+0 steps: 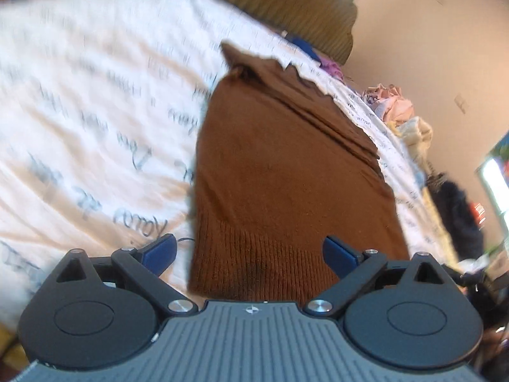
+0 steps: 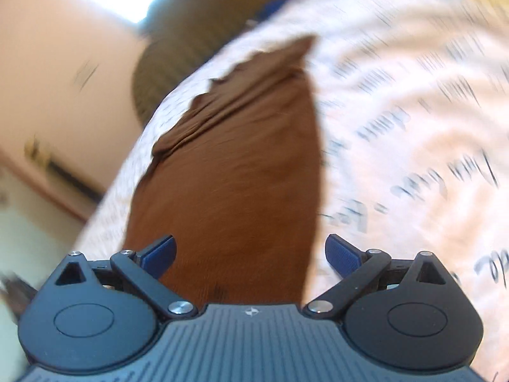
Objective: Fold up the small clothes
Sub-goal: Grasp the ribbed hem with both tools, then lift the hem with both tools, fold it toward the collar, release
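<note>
A brown knit garment (image 1: 280, 172) lies on a white bedsheet printed with dark script (image 1: 95, 111). Its ribbed hem is nearest my left gripper (image 1: 249, 253), which is open and empty just above that hem, blue pads (image 1: 160, 251) spread wide. In the right wrist view the same brown garment (image 2: 235, 165) runs away from my right gripper (image 2: 251, 254), which is also open and empty over the near end of the cloth. The far edge of the garment is bunched in folds. Both views are blurred by motion.
A brown headboard or cushion (image 1: 286, 0) stands behind the bed. A heap of pink, purple and cream clothes (image 1: 394, 108) lies at the bed's right edge. A beige wall (image 1: 429, 31) is beyond. The floor (image 2: 31, 222) shows left of the bed.
</note>
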`<state>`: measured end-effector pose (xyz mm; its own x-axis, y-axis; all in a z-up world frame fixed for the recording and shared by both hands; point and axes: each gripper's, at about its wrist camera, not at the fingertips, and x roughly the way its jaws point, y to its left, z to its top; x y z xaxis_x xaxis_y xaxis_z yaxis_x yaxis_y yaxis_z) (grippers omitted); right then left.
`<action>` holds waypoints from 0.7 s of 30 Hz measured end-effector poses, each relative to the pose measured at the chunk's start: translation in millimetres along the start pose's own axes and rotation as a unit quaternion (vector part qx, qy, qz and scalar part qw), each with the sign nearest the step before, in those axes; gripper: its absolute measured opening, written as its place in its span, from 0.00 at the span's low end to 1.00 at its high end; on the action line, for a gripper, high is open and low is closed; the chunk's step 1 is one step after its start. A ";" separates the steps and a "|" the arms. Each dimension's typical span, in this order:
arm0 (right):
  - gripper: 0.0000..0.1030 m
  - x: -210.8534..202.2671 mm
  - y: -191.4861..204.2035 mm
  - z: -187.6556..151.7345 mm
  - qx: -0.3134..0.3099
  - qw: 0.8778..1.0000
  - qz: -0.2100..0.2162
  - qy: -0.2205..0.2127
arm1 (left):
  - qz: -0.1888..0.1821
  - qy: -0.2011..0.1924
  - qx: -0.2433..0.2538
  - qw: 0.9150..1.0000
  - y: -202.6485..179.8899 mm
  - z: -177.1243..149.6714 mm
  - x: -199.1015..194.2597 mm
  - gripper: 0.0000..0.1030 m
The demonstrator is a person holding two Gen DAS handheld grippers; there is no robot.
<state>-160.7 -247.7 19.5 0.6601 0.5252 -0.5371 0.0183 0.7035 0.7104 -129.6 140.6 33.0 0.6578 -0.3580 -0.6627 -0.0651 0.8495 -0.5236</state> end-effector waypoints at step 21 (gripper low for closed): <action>0.06 22.9 -42.9 1.1 0.081 0.989 0.072 0.101 | -0.066 0.072 0.001 0.995 -0.8 20.9 23.6 0.03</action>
<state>-145.6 -266.4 -22.7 0.5009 0.7115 -0.4928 0.0655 0.5365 0.8413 -98.4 139.6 29.0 0.5457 -0.5183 -0.6585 0.0161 0.7921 -0.6101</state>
